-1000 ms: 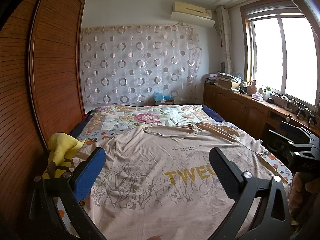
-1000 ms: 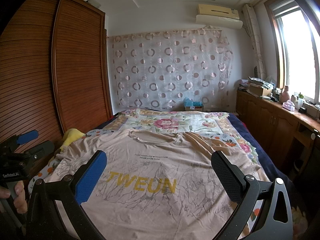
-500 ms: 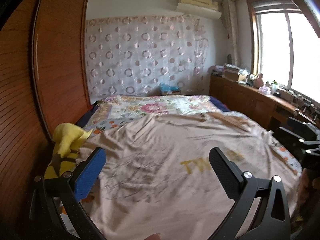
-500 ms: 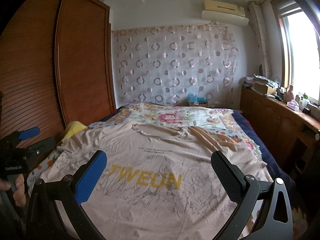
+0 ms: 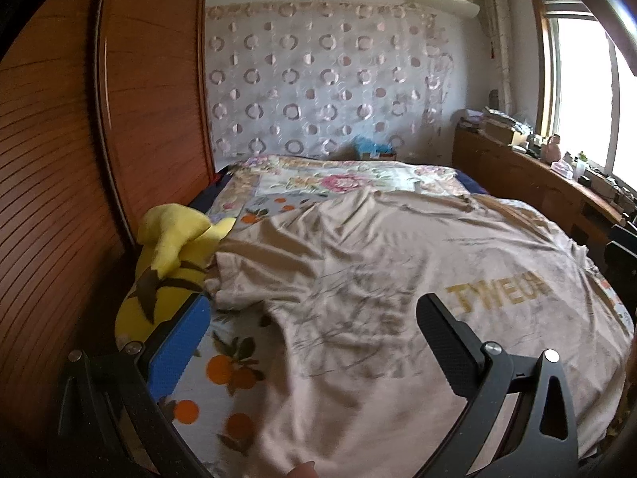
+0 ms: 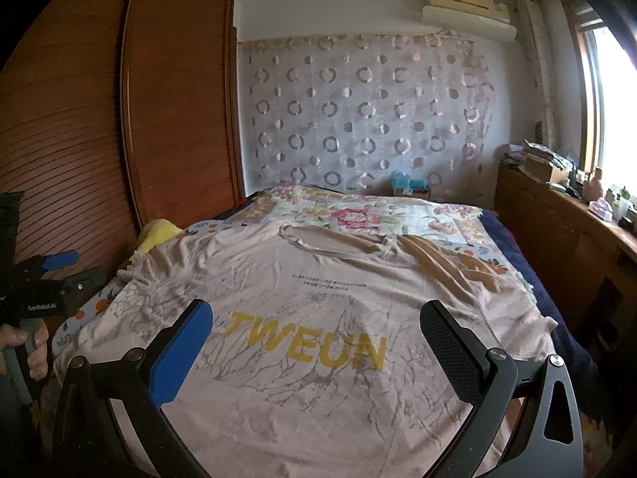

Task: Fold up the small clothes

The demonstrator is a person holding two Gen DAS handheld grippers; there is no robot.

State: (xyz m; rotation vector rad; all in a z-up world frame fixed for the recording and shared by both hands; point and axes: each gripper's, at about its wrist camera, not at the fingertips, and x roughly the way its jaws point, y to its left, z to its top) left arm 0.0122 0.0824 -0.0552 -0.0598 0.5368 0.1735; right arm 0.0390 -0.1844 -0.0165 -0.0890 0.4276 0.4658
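Observation:
A beige T-shirt (image 6: 318, 302) with yellow "TWEUN" lettering lies spread front-up on the bed, neck toward the far wall. Its left sleeve (image 5: 254, 275) is bunched beside a yellow plush toy (image 5: 167, 263). My left gripper (image 5: 314, 326) hovers open over the shirt's lower left side, nothing between its fingers. My right gripper (image 6: 316, 330) hangs open above the lettering near the hem, also empty. In the right wrist view the left gripper (image 6: 51, 279) shows at the far left, held by a hand (image 6: 28, 350).
The floral bedspread (image 6: 358, 215) covers the bed. A wooden wardrobe (image 6: 119, 139) runs along the left side. A wooden cabinet (image 6: 557, 231) with clutter stands under the window on the right. A patterned curtain (image 6: 358, 119) hangs behind the bed.
My left gripper has swung left toward the shirt's left sleeve and the plush toy, bringing bare bedspread into view. The right gripper has barely shifted. Both stay open.

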